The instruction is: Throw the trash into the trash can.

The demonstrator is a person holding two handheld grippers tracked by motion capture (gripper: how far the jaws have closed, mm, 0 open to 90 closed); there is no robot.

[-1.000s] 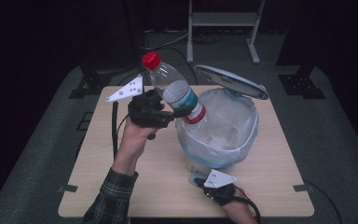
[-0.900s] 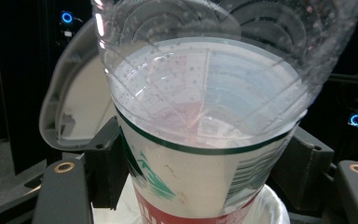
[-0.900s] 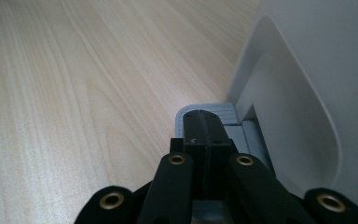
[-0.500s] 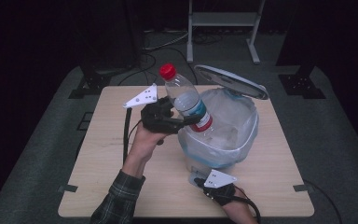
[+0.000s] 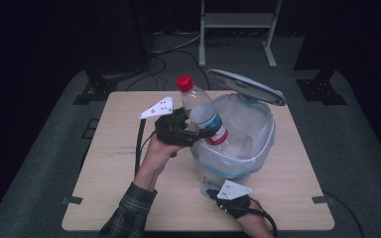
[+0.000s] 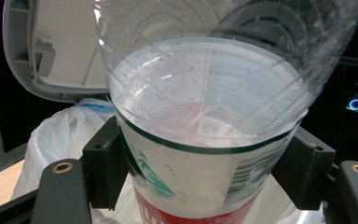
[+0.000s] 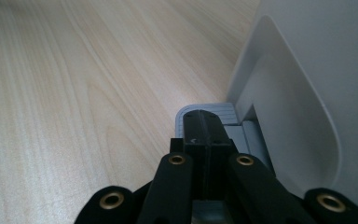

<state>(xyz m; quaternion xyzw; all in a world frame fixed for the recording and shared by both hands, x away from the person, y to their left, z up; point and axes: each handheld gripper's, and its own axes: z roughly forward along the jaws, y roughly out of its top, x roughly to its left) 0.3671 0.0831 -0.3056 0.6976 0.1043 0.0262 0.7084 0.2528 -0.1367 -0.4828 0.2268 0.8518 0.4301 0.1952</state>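
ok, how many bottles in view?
1: a clear bottle with a red cap, clamped in the left gripper over the lined bin. More may hide inside the bin.

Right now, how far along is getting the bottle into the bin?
Done: the bin's lid stands open, with the right gripper shut and resting on the grey pedal at the bin's foot. In hand: the left gripper clamps the bottle, tilted over the rim of the bin. Left: letting the bottle drop into the bag and closing the lid.
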